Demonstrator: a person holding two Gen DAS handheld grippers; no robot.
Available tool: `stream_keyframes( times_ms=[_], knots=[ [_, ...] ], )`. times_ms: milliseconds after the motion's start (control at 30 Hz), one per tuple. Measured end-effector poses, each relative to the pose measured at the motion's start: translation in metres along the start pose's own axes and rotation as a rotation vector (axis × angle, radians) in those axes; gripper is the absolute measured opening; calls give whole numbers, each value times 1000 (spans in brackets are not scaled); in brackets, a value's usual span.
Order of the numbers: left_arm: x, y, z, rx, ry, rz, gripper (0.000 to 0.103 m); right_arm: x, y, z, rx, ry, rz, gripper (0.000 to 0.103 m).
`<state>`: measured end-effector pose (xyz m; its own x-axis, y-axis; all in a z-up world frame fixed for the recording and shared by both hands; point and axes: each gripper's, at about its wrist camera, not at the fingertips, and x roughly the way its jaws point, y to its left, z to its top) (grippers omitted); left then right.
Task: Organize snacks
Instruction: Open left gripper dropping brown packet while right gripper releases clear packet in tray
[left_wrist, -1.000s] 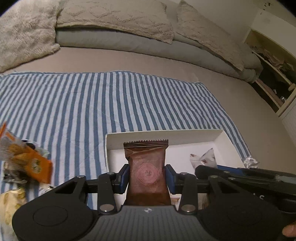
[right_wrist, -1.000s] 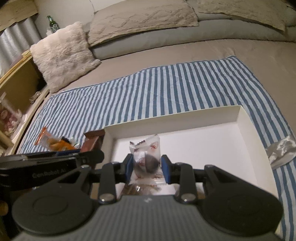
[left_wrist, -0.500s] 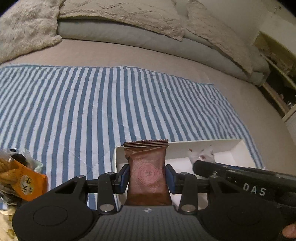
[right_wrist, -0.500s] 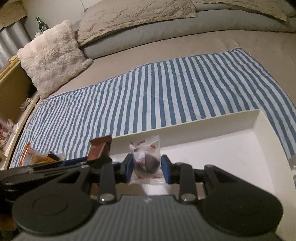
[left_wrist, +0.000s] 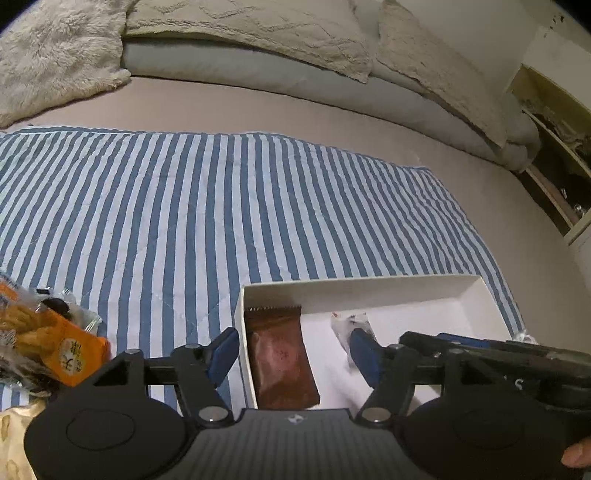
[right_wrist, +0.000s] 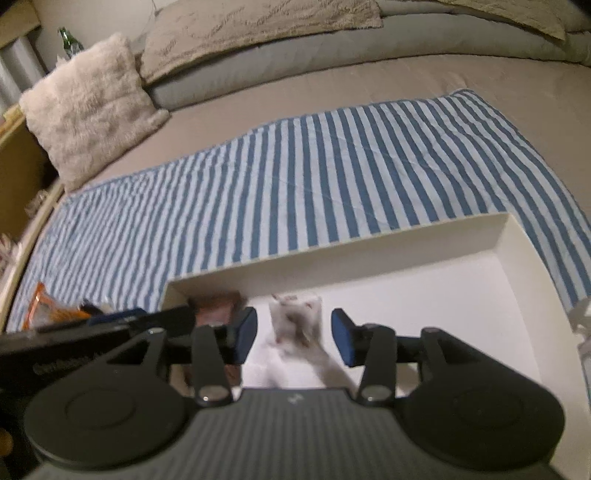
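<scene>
My left gripper (left_wrist: 293, 350) is open over the left end of a white box (left_wrist: 369, 293). A brown snack packet (left_wrist: 280, 363) lies in the box against its left wall, between the open jaws and free of them. My right gripper (right_wrist: 293, 334) is open too, and a clear white-wrapped snack (right_wrist: 295, 323) sits blurred between its jaws inside the box (right_wrist: 388, 243). The wrapped snack also shows in the left wrist view (left_wrist: 351, 325). The brown packet (right_wrist: 216, 306) shows partly behind the left gripper in the right wrist view.
The box sits on a blue-and-white striped cloth (left_wrist: 221, 206) on a bed. A pile of snacks with an orange packet (left_wrist: 59, 347) lies left of the box. A silver wrapper (right_wrist: 583, 314) lies right of it. Pillows (left_wrist: 251, 26) line the far edge; shelves (left_wrist: 554, 147) stand right.
Both grippers have opened. The brown packet has dropped into the left end of the box, and the white-wrapped snack is released beside it.
</scene>
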<state>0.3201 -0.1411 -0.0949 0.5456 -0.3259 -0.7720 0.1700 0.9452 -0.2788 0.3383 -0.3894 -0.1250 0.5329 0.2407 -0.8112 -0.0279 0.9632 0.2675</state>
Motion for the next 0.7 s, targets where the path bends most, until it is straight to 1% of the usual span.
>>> stream_keyframes(
  times_ms=[100,333,400,500,667,700],
  knots=[
    [-5,-2,-4,11,7,5,69,-9,-4,-4,5,-1,-10,53],
    [-17,-5,-12,35,32,24,70,-24,-1,-11,-14,-4,-20,59],
    [-21,-6,-14,39,33,28,70,-29,-2,-13,-17,-9,-23,62],
    [-28,-6,-16,42,31,34,74,-36,-1,-17,-20,-15,-30,67],
    [-41,-6,-21,53,25,42,76,-51,0,-21,-33,-29,-30,71],
    [-43,-6,-22,54,26,44,78,-54,0,-22,-36,-33,-29,72]
  ],
)
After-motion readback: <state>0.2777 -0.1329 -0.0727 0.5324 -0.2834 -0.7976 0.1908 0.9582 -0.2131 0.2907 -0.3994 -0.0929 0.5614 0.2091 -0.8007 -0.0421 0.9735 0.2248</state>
